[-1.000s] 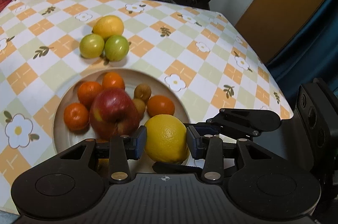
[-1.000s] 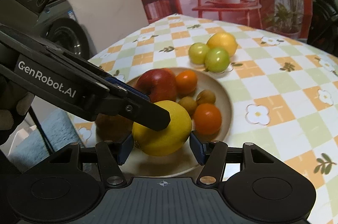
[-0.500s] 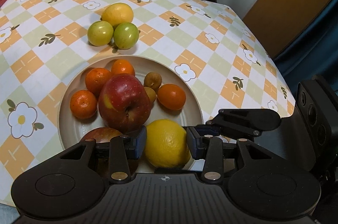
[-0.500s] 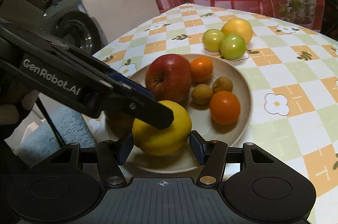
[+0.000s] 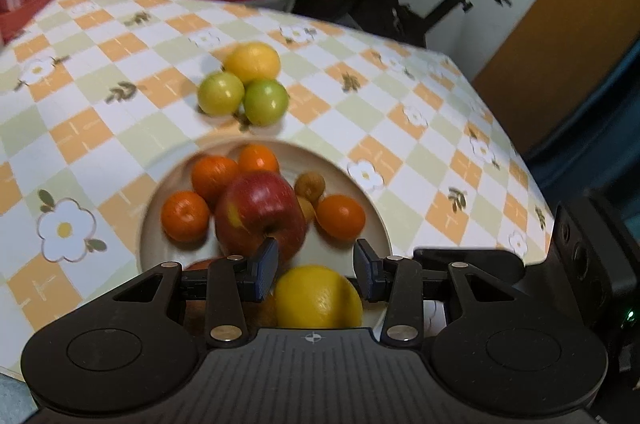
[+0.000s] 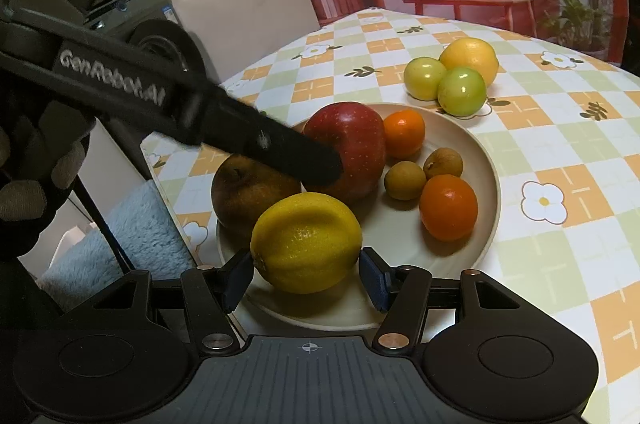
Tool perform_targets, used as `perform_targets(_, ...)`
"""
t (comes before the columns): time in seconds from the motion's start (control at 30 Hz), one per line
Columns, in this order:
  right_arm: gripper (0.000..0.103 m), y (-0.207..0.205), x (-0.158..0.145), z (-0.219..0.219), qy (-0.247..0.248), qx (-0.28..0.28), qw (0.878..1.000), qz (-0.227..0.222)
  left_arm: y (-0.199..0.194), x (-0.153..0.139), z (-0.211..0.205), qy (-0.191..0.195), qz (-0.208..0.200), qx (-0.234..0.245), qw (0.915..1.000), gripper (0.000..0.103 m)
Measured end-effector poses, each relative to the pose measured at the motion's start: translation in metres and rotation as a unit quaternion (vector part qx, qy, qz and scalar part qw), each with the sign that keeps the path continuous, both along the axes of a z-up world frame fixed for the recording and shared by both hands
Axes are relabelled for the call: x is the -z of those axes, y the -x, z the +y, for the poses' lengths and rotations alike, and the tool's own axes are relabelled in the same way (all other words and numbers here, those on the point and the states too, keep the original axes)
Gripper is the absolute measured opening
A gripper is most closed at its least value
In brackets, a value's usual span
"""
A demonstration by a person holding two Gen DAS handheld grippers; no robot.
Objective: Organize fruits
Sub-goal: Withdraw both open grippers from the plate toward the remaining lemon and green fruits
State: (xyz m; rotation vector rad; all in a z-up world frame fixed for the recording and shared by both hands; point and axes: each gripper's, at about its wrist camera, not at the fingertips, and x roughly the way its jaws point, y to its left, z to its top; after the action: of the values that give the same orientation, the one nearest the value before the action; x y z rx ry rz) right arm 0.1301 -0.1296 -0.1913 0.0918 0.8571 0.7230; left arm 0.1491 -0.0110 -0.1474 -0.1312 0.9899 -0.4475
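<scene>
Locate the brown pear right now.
In the right wrist view, the brown pear lies at the plate's left edge, against the red apple and behind the lemon.

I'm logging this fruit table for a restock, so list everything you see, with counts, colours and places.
round beige plate: one, on the chequered floral tablecloth
red apple: one, on plate
brown russet fruit: one, on plate beside apple
yellow lemons: two, one on plate, one on cloth
small oranges: four, orange, on plate
small brown round fruits: two, on plate
green round fruits: two, on cloth beside far lemon
exercise bike: one, black, behind table
left gripper: black, open, above plate
right gripper: black, flanking plate lemon; contact unclear
</scene>
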Motion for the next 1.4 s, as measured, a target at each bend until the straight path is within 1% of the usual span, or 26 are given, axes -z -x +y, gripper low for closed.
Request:
perform_targets(0.13, 0.055, 0.005, -0.004, -0.006, -0.006, 0.015, 1.0, -0.015, 0.009, -0.013, 0.006, 0.001, -0.043, -0.037, 0.9984, 0.045)
perform_targets(0.2, 0.055, 0.007, -0.007, -0.009, -0.006, 0.021, 0.999, -0.025, 0.011, -0.018, 0.008, -0.001, -0.056, -0.05, 0.9972, 0.045)
perform_targets(0.37, 0.055, 0.012, -0.011, -0.017, -0.015, 0.047, 0.998, -0.045, 0.018, -0.023, 0.005, -0.022, -0.095, -0.072, 0.9926, 0.045)
perform_targets(0.53, 0.055, 0.016, -0.015, -0.027, -0.026, 0.079, 0.994, -0.07, 0.02, -0.024, 0.009, -0.031, -0.117, -0.099, 0.9877, 0.045)
perform_targets(0.6, 0.055, 0.017, -0.018, -0.031, -0.028, 0.094, 0.992, -0.084, 0.021, -0.025, 0.013, -0.031, -0.123, -0.113, 0.9855, 0.048)
perform_targets(0.63, 0.055, 0.018, -0.018, -0.033, -0.029, 0.103, 0.99, -0.093, 0.022, -0.025, 0.014, -0.032, -0.126, -0.119, 0.9843, 0.052)
perform_targets(0.67, 0.055, 0.018, -0.019, -0.036, -0.029, 0.113, 0.988, -0.1, 0.022, -0.026, 0.015, -0.034, -0.129, -0.125, 0.9831, 0.053)
perform_targets(0.73, 0.055, 0.018, -0.019, -0.04, -0.031, 0.13, 0.985, -0.11, 0.023, -0.026, 0.017, -0.037, -0.135, -0.134, 0.981, 0.053)
perform_targets(0.9, 0.055, 0.017, -0.018, -0.052, -0.031, 0.17, 0.977, -0.123, 0.023, -0.024, 0.016, -0.042, -0.143, -0.138, 0.9791, 0.053)
perform_targets(1.1, 0.055, 0.015, -0.017, -0.057, -0.025, 0.183, 0.974, -0.13, 0.023, -0.019, 0.017, -0.041, -0.14, -0.136, 0.9799, 0.053)
perform_targets(1.4, 0.055, 0.006, -0.018, -0.06, -0.01, 0.19, 0.972, -0.139, 0.019, -0.012, 0.026, -0.034, -0.13, -0.152, 0.9792, 0.053)
